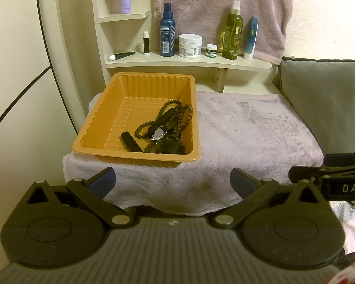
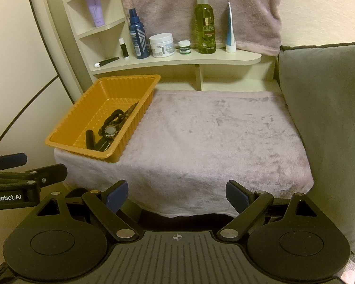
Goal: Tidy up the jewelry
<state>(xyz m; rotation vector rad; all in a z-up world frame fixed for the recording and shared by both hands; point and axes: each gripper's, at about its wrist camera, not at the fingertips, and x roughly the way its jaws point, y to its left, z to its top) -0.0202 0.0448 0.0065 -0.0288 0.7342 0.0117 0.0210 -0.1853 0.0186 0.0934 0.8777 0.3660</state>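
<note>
We hold both grippers — left gripper (image 1: 172, 179) and right gripper (image 2: 176, 195) — released and empty, short of the orange tray (image 1: 99, 120) where the bead necklace (image 1: 175, 113) and wristwatch (image 1: 158, 133) lie heaped, so either can reach in.

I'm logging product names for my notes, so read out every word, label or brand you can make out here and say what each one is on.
"OLIVE": tall green spray bottle on the cream shelf.
"GenRobot.AI", first letter cut off: black body of the left gripper.
"DAS", cut off at the picture's edge: black body of the right gripper.
Too small or blurred: dark blue spray bottle, white jar, small green-labelled jar, lilac tube.
</note>
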